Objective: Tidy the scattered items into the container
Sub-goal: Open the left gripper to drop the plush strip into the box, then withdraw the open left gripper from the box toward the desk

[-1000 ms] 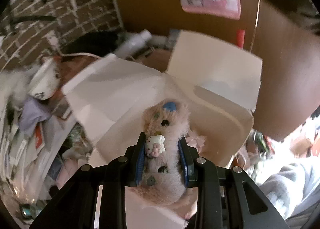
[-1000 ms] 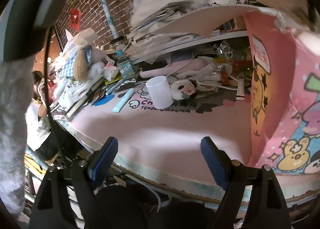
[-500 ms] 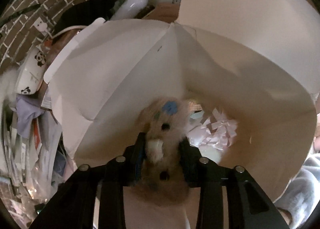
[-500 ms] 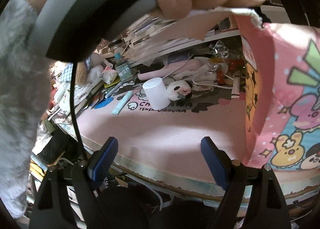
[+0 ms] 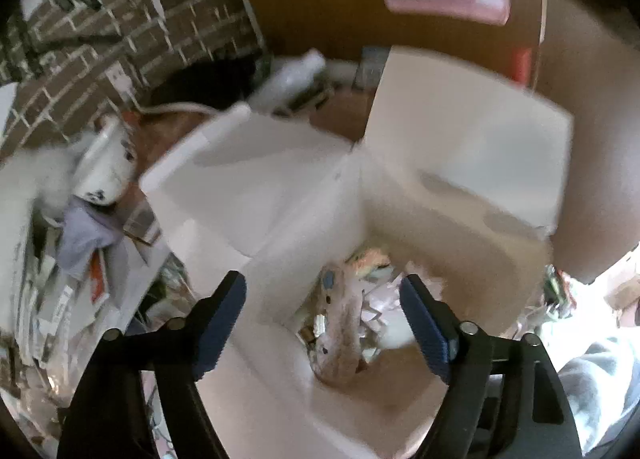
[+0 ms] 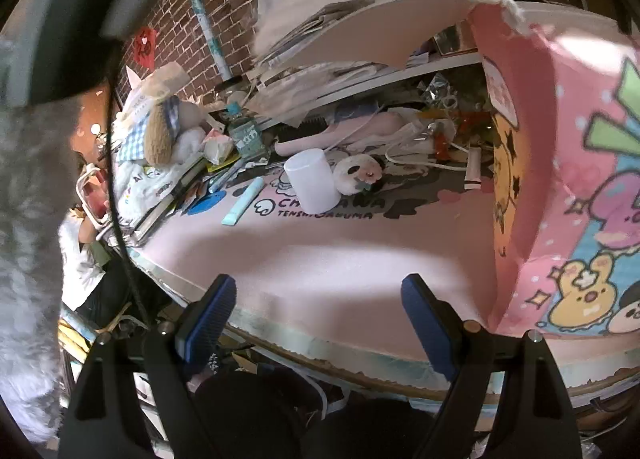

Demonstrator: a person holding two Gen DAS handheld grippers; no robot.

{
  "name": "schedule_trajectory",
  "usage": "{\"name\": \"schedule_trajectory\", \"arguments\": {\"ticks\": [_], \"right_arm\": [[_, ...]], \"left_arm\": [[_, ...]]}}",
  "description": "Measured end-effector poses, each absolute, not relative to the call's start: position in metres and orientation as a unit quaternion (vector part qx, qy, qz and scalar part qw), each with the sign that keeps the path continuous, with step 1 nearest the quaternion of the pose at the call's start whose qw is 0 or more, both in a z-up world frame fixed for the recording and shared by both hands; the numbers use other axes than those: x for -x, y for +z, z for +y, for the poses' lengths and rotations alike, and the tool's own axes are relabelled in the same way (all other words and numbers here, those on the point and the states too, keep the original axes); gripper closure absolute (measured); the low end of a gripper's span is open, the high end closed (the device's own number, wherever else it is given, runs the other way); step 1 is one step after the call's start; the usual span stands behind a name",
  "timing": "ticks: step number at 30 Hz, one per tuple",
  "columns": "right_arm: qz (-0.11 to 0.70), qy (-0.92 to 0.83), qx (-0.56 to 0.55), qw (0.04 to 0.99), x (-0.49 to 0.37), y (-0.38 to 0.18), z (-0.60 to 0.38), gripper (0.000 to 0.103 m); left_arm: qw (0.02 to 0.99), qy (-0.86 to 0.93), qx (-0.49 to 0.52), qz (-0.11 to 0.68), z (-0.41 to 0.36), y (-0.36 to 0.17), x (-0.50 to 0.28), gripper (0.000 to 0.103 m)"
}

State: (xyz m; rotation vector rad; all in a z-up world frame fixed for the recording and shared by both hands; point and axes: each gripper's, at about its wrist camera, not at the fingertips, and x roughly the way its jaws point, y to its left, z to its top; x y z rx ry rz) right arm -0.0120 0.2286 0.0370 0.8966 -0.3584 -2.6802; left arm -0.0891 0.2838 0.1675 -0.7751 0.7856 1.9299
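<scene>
Your left gripper (image 5: 322, 323) hangs over the open box (image 5: 280, 195) with its blue pads spread wide and nothing between them; the view is smeared with motion blur, so fine detail is lost; far left of that view a heap of papers (image 5: 48, 291) and a white cup with dark spots (image 5: 106, 171) lie against the brick wall (image 5: 120, 19); the box's pale flaps stand open toward you; down inside it the fuzzy pink plush item (image 5: 340, 335) lies on its side among shredded paper filler (image 5: 380, 299), clear of both pads; at the far right edge a grey sleeve (image 5: 596, 383) shows.

Your right gripper (image 6: 312, 323) is likewise spread and holds nothing, poised at the near edge of the pink desk mat (image 6: 320, 259); at the left of this view a plush dog with a checked cloth (image 6: 160, 131) sits on a stack of clutter; next comes a light blue tube (image 6: 244, 201) lying flat on the mat; just right of it a white cup (image 6: 312, 179) stands upside down, with a small panda-face item (image 6: 358, 177) beside it; whether the two touch you cannot tell; at the far right the box's pink cartoon-printed outer wall (image 6: 560, 179) rises from the mat.
</scene>
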Motion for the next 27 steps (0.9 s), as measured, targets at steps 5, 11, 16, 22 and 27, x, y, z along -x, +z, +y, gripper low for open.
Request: {"name": "schedule_trajectory", "arguments": {"ticks": [5,11,16,22,27], "right_arm": [[-0.122,-0.931,-0.313,0.146,0.013,0.036,0.227,0.02],[-0.108,-0.934,-0.31,0.142,0.017,0.037,0.218,0.02],[-0.079,-0.94,-0.302,0.137,0.02,0.04,0.204,0.02],[-0.059,-0.941,-0.3,0.143,0.027,0.041,0.187,0.02],[-0.034,-0.945,-0.296,0.138,0.038,0.043,0.174,0.02]], "left_arm": [[0.441,0.81,0.269,0.279,0.252,0.198,0.082,0.013],[0.405,0.851,0.229,0.243,0.2,0.215,0.071,0.012],[0.334,0.892,0.214,0.216,0.149,0.209,0.072,0.006],[0.246,0.929,0.219,0.17,0.081,0.19,0.078,0.002],[0.175,0.948,0.236,0.12,0.026,0.158,0.083,0.002]]}}
